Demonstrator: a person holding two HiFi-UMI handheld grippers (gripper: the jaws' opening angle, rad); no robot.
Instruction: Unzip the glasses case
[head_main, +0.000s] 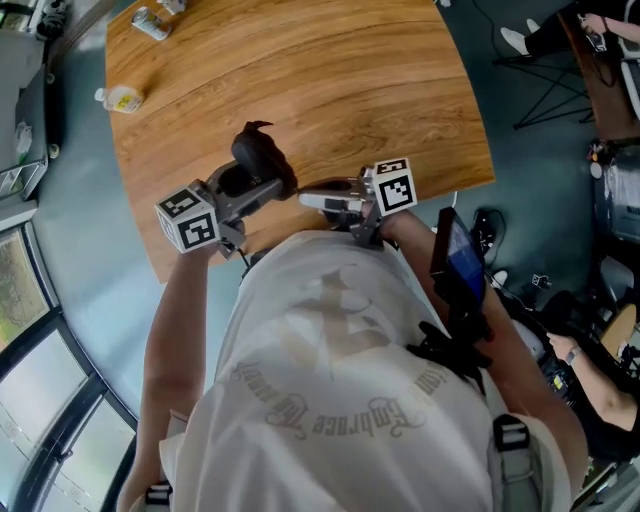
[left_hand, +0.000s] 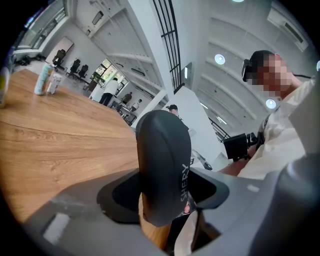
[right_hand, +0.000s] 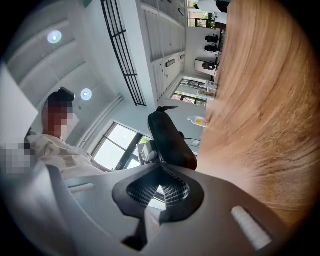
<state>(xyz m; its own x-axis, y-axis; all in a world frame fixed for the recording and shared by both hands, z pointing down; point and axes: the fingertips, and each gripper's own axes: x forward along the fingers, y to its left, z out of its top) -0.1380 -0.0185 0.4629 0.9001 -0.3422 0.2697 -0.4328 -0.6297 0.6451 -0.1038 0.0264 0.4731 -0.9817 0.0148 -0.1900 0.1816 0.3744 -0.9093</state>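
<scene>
A black oval glasses case (head_main: 258, 152) is held up over the near edge of the wooden table (head_main: 330, 80). My left gripper (head_main: 262, 186) comes in from the left and is shut on the case's body. In the left gripper view the case (left_hand: 162, 160) stands upright between the two jaws of the left gripper (left_hand: 165, 194). My right gripper (head_main: 306, 199) reaches in from the right. In the right gripper view the tips of the right gripper (right_hand: 161, 168) are pinched together at the case's (right_hand: 170, 140) seam. The zipper pull itself is hidden between them.
A small bottle (head_main: 122, 98) lies at the table's left edge, and other small items (head_main: 150, 20) sit at its far left corner. Bottles (left_hand: 44, 80) stand on the table far off in the left gripper view. A black device (head_main: 455, 262) is strapped near the person's right arm.
</scene>
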